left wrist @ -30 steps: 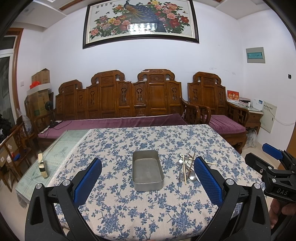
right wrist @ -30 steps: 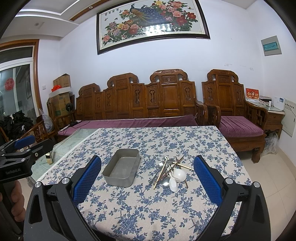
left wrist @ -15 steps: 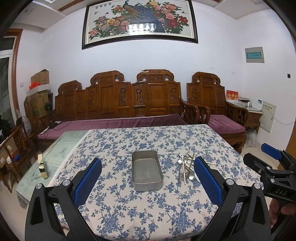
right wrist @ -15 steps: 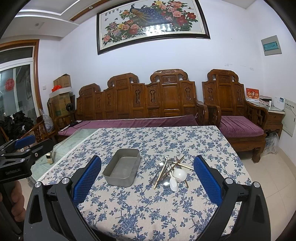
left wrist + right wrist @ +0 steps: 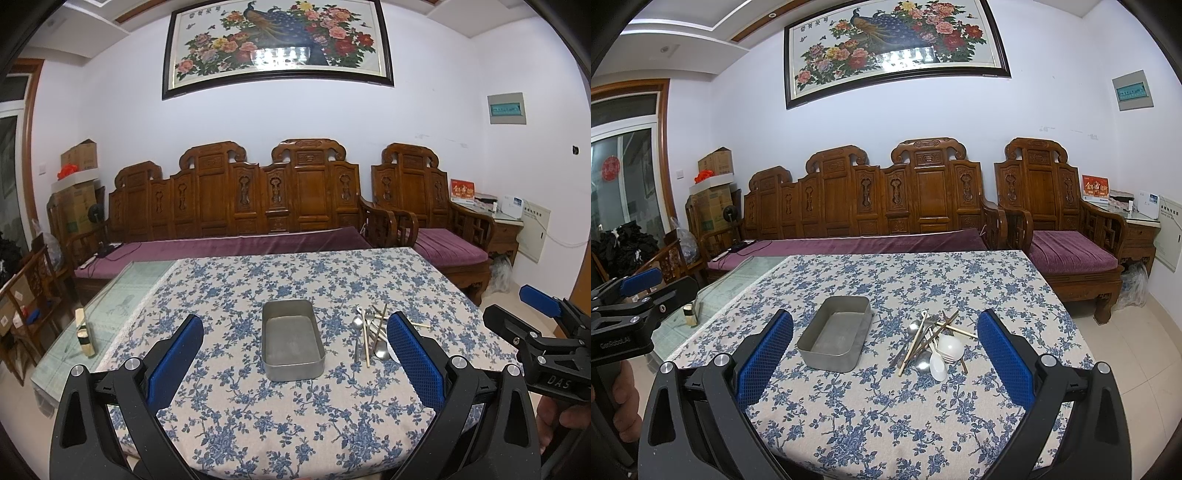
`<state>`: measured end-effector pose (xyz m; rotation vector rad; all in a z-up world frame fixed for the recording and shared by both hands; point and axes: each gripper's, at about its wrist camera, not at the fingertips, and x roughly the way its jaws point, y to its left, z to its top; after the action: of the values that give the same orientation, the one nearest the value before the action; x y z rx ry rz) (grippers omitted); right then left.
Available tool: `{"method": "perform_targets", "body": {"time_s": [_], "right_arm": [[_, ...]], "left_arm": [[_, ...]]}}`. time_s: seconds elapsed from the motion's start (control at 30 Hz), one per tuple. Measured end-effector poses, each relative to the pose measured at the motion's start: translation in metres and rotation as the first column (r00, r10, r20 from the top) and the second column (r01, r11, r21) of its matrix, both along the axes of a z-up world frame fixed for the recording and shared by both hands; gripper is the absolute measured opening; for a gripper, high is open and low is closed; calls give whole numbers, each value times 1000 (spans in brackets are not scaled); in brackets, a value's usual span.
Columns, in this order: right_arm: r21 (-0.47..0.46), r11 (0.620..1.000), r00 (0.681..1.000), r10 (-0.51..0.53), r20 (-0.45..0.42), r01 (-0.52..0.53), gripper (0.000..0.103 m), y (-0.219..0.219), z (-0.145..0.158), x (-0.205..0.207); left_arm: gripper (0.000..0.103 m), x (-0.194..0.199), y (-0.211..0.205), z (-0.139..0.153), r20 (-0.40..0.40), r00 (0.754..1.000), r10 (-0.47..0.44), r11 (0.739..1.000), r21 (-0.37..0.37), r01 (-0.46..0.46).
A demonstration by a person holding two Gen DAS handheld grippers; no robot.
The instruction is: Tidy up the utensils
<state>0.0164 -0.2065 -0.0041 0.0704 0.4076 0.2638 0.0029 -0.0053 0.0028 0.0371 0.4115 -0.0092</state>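
An empty grey metal tray (image 5: 291, 339) (image 5: 836, 338) sits mid-table on the blue floral cloth. To its right lies a pile of utensils (image 5: 371, 332) (image 5: 929, 341): metal spoons, wooden chopsticks and white ceramic spoons (image 5: 943, 356). My left gripper (image 5: 295, 354) is open and empty, held above the near table edge in front of the tray. My right gripper (image 5: 884, 350) is open and empty, held above the near edge between tray and pile. Each gripper shows at the edge of the other's view, the right one (image 5: 543, 332) and the left one (image 5: 631, 295).
The table (image 5: 229, 413) has a bare glass strip on its left with a small block (image 5: 84, 332) standing on it. A carved wooden sofa (image 5: 240, 206) and armchair (image 5: 436, 221) stand behind the table. Boxes are stacked at the far left.
Both grippers have hardly moved. The left view has drifted slightly, and nothing on the table has changed.
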Motion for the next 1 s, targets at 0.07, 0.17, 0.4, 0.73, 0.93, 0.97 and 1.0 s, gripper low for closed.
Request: {"method": "perform_targets", "body": {"time_s": [0.07,0.17,0.4,0.73,0.93,0.97,1.0], "right_arm": [[0,1000,1000,0,1,0,100,0,0,0],[1,1000,1000,0,0,0,100,0,0,0],[-1,1000,1000,1,-3,-1,100,1,-1,1],[-8,1000,999,24,-21,-24,100,4,-10,8],[-18,998,996,67,-51,-68,94,7,-22,24],[-24,997,996,71,-56,-73,93,8,-24,28],[-27,996,995,81,-62,-82,91,8,-27,33]], "left_arm": [[97,0,0,0,0,1000,1,1000,0,-1],[97,0,0,0,0,1000,1,1000,1,-1],[97,-2,-11,3,-12,1000,-3,1000,1,3],[97,16,7,-18,-76,997,-9,1000,-7,9],[97,32,9,-33,-118,993,-17,1000,-6,17],[97,35,10,-36,-125,992,-20,1000,-8,19],[97,37,10,-38,-130,991,-23,1000,-10,22]]}}
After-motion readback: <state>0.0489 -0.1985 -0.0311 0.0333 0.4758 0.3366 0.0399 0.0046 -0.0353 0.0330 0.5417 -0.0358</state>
